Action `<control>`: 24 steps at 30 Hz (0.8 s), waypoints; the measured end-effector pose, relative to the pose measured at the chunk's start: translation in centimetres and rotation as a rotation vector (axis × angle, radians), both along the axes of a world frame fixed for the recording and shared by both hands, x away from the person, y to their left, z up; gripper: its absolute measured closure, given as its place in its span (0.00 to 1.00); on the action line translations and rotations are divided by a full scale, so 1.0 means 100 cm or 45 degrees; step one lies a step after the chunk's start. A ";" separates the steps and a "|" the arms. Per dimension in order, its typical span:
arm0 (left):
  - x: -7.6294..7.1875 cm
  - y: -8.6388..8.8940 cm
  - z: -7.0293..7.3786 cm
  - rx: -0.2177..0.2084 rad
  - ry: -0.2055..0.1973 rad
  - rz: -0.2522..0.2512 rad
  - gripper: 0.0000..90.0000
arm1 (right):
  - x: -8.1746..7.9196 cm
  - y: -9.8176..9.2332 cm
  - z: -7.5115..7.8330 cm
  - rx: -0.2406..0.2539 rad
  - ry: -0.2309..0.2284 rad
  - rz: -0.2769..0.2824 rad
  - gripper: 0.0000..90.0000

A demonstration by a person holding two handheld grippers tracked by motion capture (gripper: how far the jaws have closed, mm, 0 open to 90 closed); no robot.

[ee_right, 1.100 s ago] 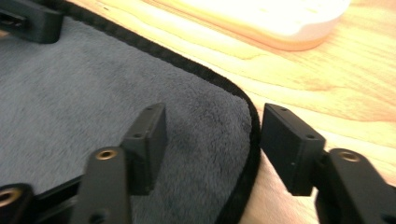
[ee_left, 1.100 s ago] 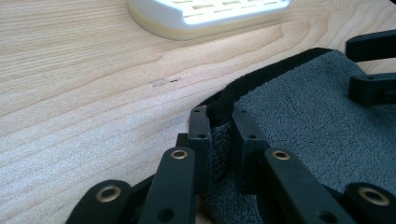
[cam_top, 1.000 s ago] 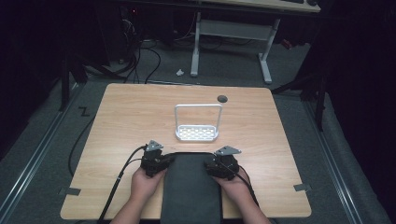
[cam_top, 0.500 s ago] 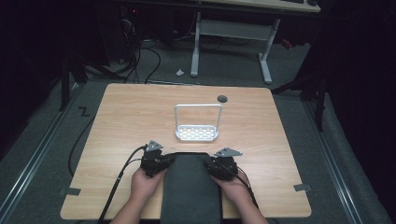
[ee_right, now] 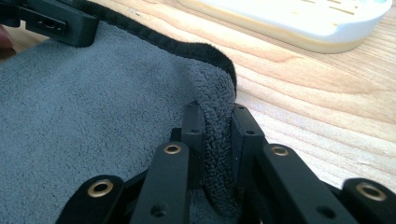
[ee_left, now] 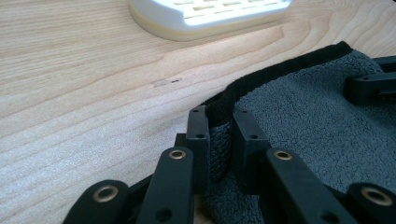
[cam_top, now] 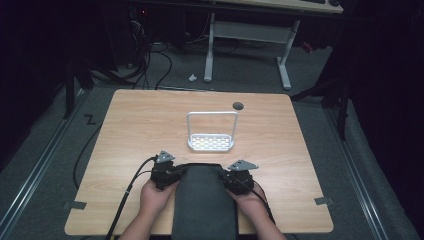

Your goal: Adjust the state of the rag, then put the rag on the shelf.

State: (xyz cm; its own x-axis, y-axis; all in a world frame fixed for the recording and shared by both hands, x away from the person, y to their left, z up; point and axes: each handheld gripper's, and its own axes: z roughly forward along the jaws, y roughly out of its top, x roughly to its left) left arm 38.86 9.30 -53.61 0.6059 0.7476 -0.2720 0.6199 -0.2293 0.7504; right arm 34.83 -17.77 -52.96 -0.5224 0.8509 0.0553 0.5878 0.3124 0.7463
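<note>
A dark grey towel [cam_top: 205,200] with a black hem lies on the wooden table [cam_top: 150,120] at its near edge, between the person's hands. My left gripper [cam_top: 172,174] pinches the towel's far left corner [ee_left: 219,149], its jaws shut on a fold of the cloth. At the far right corner [ee_right: 217,135] my right gripper [cam_top: 231,178] is shut on the towel the same way. Beyond the towel stands a white slotted rack [cam_top: 211,141] with a tall wire handle; its base shows in the left gripper view [ee_left: 210,14] and the right gripper view [ee_right: 299,18].
A small dark round spot [cam_top: 238,105] sits on the table behind the rack. Cables [cam_top: 125,195] trail off the left side of the table. A desk frame [cam_top: 250,45] stands on the floor beyond the far edge.
Both grippers and the towel's far edge have moved slightly toward the person; both stay shut on the corners.
</note>
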 end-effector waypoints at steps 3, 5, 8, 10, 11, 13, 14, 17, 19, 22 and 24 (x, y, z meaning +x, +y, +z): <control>-0.001 0.001 0.000 -0.005 -0.013 0.011 0.87 | -0.001 0.000 0.001 0.001 -0.012 -0.002 0.88; -0.001 0.001 0.000 -0.007 -0.011 0.011 0.88 | -0.003 0.000 0.002 -0.002 -0.023 -0.003 0.88; -0.001 0.001 0.000 -0.011 -0.014 0.009 0.89 | -0.004 0.001 0.003 -0.012 -0.044 -0.004 0.88; -0.001 0.002 0.000 -0.023 -0.008 0.009 0.89 | -0.005 0.001 0.005 -0.009 -0.059 0.000 0.88; -0.001 0.003 0.001 -0.031 -0.008 0.006 0.90 | -0.005 0.001 0.006 -0.003 -0.065 -0.002 0.88; -0.002 0.004 0.001 -0.044 -0.011 0.004 0.91 | -0.007 0.000 0.008 0.007 -0.079 -0.007 0.88; -0.002 0.005 0.002 -0.052 -0.013 0.002 0.91 | -0.008 0.000 0.010 0.010 -0.092 -0.006 0.88; -0.003 0.005 0.004 -0.062 -0.039 0.005 0.92 | -0.011 0.001 0.014 0.009 -0.127 -0.001 0.88; -0.005 0.006 0.008 -0.074 -0.058 0.014 0.92 | -0.012 0.002 0.018 -0.002 -0.156 -0.001 0.88; -0.007 0.008 0.016 -0.099 -0.077 0.027 0.92 | -0.015 0.004 0.026 0.002 -0.189 -0.001 0.88; -0.007 0.009 0.026 -0.101 -0.114 0.023 0.92 | -0.015 0.004 0.032 0.022 -0.205 -0.007 0.88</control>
State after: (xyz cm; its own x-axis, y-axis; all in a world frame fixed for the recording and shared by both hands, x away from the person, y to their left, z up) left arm 38.14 10.19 -51.02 0.6173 0.7368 -0.2758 0.5528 -0.1567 0.8185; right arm 33.32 -17.40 -49.80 -0.5211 0.8534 -0.0144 0.4617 0.2960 0.8362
